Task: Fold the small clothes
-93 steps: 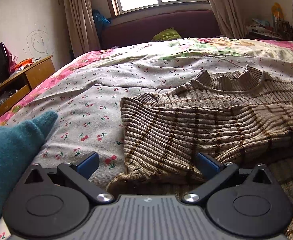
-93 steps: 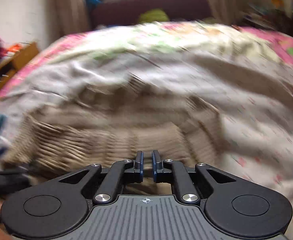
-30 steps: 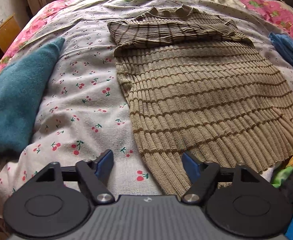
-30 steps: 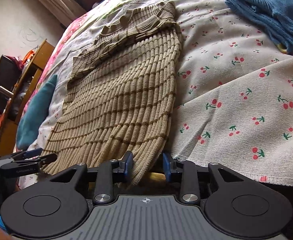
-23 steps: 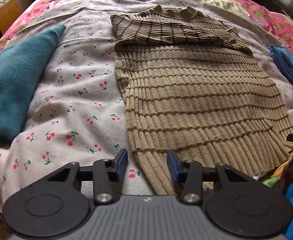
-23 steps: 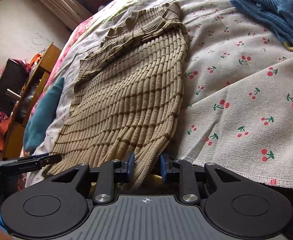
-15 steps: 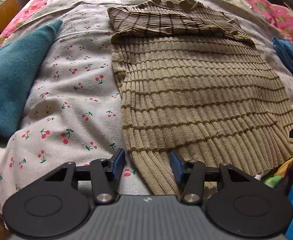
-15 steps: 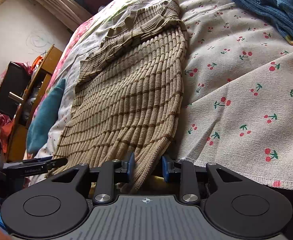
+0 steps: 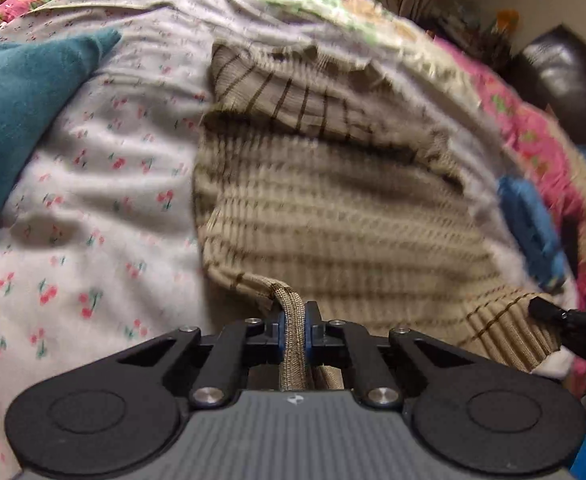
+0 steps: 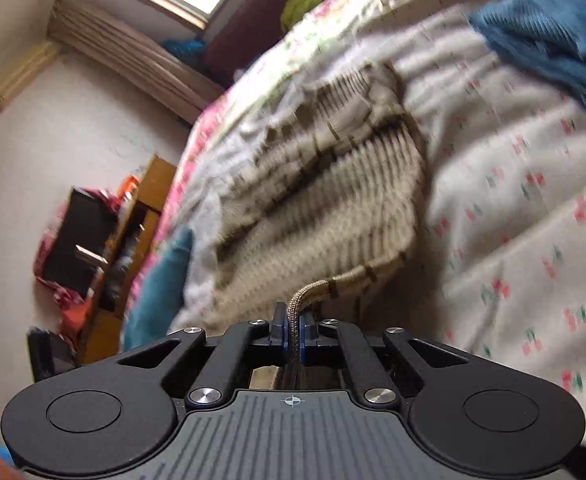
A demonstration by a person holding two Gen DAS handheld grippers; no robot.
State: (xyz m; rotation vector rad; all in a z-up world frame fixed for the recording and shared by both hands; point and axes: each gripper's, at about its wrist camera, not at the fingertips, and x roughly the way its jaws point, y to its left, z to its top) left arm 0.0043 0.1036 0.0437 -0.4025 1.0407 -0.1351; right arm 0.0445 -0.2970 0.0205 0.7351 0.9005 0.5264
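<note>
1. I'm pinching the ribbed hem of the tan striped sweater [image 9: 333, 208] in my left gripper [image 9: 293, 332], jaws pressed tight on it.
2. My right gripper [image 10: 293, 332] is clamping the hem's other corner.
3. The sweater is lying on the cherry-print bedspread [image 9: 93, 208], sleeves folded across its chest, hem lifting.

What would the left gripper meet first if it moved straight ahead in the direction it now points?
Probably the tan striped sweater itself. The left gripper is shut on its hem, and the sweater's body lies directly ahead on the cherry-print bedsheet. The picture is blurred, so depth is uncertain.
</note>
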